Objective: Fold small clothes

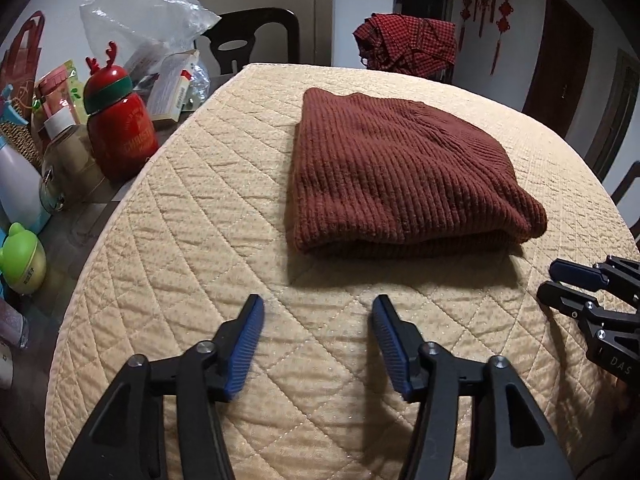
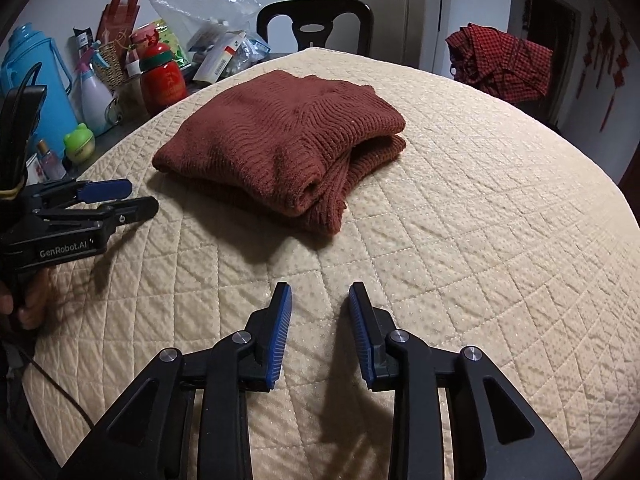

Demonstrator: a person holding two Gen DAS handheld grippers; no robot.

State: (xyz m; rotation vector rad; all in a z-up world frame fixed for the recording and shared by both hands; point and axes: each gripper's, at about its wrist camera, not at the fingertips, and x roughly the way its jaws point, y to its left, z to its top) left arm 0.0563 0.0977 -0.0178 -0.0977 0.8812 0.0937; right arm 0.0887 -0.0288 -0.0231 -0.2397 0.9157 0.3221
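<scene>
A rust-brown ribbed knit garment [image 1: 396,168] lies folded into a thick rectangle on the quilted beige cover [image 1: 208,216]; the right wrist view shows the same garment [image 2: 288,140] with its layered folded edge facing me. My left gripper [image 1: 318,306] hovers over the bare cover just short of the garment's near edge, jaws open and nothing between them. My right gripper [image 2: 320,292] also stands open and empty, a little back from the garment. Each gripper shows in the other's view: the right gripper [image 1: 560,280] at the right edge, the left gripper [image 2: 136,198] at the left edge.
A cluttered strip left of the cover holds a red reindeer bottle [image 1: 120,128], a green frog jar [image 1: 22,260], a blue jug [image 2: 36,80], boxes and a clear plastic bag [image 1: 140,16]. A dark chair [image 2: 316,24] stands behind. A red checked cloth [image 1: 408,44] hangs at the back.
</scene>
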